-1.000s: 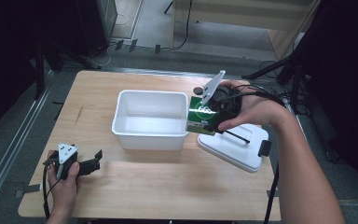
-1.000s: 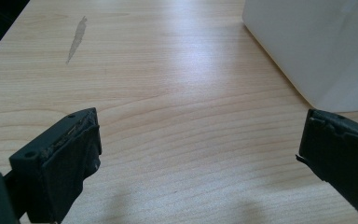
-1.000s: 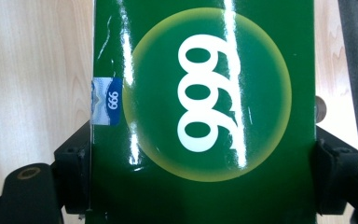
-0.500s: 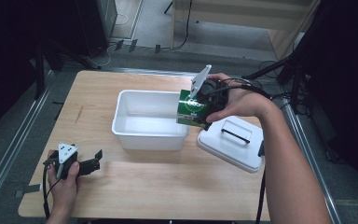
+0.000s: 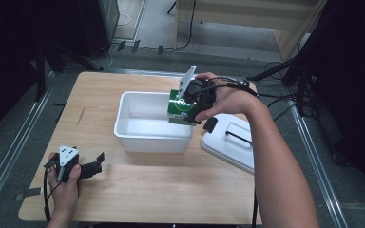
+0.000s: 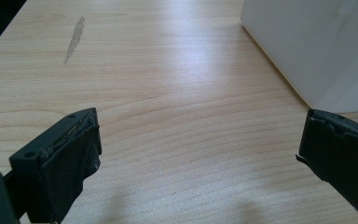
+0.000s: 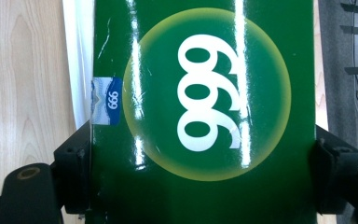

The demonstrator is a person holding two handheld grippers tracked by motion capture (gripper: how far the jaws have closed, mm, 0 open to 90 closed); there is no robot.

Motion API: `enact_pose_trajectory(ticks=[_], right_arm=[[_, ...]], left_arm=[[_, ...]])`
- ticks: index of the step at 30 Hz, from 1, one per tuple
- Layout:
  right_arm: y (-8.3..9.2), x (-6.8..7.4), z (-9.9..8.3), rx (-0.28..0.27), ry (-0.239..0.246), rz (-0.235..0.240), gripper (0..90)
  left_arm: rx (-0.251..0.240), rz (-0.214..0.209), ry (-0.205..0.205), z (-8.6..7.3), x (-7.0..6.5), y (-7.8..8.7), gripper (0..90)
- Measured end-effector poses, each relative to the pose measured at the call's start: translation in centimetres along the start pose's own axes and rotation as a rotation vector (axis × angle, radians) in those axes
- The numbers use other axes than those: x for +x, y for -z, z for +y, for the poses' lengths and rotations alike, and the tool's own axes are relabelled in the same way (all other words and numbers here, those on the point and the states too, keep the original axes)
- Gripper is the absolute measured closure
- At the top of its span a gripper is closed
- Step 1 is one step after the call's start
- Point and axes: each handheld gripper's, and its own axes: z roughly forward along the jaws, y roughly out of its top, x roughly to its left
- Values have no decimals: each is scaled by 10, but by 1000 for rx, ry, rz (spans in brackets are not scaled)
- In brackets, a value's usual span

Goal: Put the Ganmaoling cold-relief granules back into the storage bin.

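Right gripper [image 5: 186,105] is clamping one green box [image 5: 180,108] across its sides, hanging it over the right rim of the single white bin [image 5: 138,137], probably to drop it inside. One lid [image 5: 228,142] is lying off the bin by the bench's [image 5: 161,190] right edge, leaving the bin open for loading. Left gripper [image 5: 96,165] is resting near the bench's front-left corner, jaws spread and empty, keeping out of the way.
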Motion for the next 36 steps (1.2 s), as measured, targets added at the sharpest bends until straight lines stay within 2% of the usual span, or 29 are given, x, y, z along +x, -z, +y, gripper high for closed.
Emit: enact_pose_trajectory(ticks=[4,17,22,36], right_arm=[[-4,-1,4,2,-10,5,164],[-13,-4,18,4,10,17,164],[-18,-4,19,8,22,20,164],[-36,-3,15,20,2,40,164]], left_arm=[[1,-1,2,0,0,0,0],[-1,-1,0,0,0,0,0],[-2,-1,-1,0,0,0,0],[-1,-1,-3,0,0,0,0]])
